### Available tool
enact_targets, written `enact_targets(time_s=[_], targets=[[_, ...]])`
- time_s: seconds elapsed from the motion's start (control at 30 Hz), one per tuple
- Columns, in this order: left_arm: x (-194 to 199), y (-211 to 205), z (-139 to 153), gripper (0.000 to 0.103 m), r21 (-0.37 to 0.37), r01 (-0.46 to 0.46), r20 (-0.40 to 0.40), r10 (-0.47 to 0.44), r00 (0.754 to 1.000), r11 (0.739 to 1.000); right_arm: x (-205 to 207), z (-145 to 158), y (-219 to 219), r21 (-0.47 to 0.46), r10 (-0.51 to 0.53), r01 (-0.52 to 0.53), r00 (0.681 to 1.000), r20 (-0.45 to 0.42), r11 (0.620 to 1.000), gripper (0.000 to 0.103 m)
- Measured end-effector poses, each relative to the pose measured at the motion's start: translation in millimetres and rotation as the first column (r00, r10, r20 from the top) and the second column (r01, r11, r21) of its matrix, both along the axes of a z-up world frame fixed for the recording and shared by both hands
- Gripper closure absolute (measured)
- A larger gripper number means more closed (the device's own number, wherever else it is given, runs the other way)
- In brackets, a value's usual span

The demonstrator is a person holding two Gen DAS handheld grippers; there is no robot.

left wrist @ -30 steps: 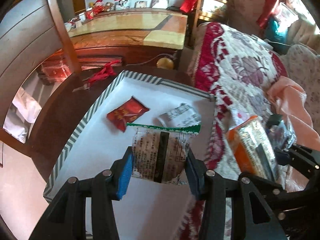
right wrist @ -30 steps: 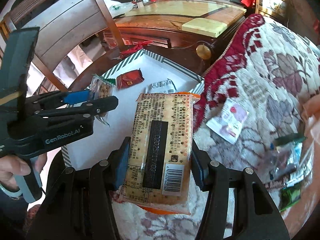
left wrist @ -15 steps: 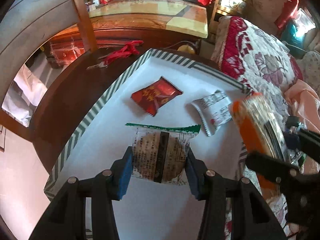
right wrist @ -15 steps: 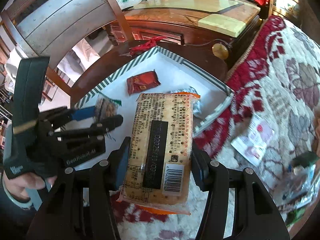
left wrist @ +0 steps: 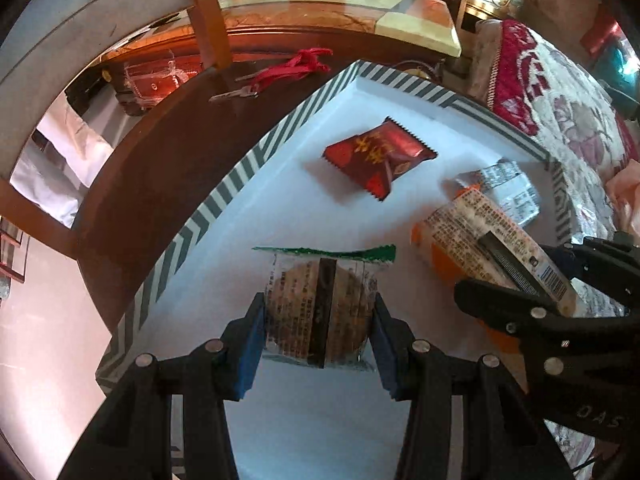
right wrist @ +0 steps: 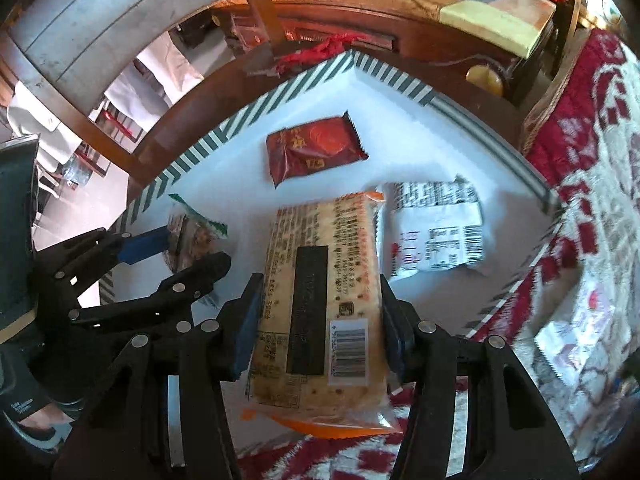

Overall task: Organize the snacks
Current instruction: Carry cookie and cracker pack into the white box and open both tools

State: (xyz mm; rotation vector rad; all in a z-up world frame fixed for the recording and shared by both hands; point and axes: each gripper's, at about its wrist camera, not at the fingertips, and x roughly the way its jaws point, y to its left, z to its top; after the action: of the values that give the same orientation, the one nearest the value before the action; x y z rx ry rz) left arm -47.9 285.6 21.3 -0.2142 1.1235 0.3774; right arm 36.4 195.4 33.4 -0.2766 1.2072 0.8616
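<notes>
Snacks: left gripper [left wrist: 318, 320] grips round biscuit [left wrist: 318, 312], right gripper [right wrist: 316, 320] grips cracker pack [right wrist: 320, 304], over striped-rim tray [left wrist: 224, 196] on dark wooden table [left wrist: 160, 168].

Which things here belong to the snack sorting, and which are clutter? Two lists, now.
Snack job:
striped tray
round biscuit pack in left gripper
long cracker pack in right gripper
red packet
white packet

Clutter:
keys on red ribbon
chair
patterned blanket
</notes>
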Motion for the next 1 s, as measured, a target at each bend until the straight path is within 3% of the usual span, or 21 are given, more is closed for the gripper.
enact_targets(time_s=[0.23, 0.4, 0.67, 0.77, 1.0], targets=[[-1, 6, -4, 0.051, 0.019, -0.044, -0.024, 0.044, 0.999, 0.999, 1, -4, 5, 0.014, -0.044, 0.044, 0.999, -0.014, 0.999, 0.051], [-5, 6, -1, 0.041, 0.025, -0.05, -0.018, 0.051, 0.999, 0.998, 2, 1, -5, 0.098, -0.098, 0.108, 0.99, -0.102, 0.989, 0.05], [-11, -7, 11, 0.022, 0.044, -0.051, 0.02, 0.05, 0.999, 0.998, -15, 19, -37, 0.138, -0.126, 0.132, 0.99, -0.056, 0.981, 0.05], [-15, -14, 22, 0.02, 0.063, -0.053, 0.051, 0.05, 0.997, 0.997, -20, 28, -57, 0.196, -0.155, 0.163, 0.987, -0.052, 0.967, 0.05], [-17, -50, 43, 0.019, 0.049, 0.01, 0.118, -0.016, 0.993, 0.999, -31, 49, -102, 0.219, -0.228, 0.215, 0.973, 0.035, 0.952, 0.05]])
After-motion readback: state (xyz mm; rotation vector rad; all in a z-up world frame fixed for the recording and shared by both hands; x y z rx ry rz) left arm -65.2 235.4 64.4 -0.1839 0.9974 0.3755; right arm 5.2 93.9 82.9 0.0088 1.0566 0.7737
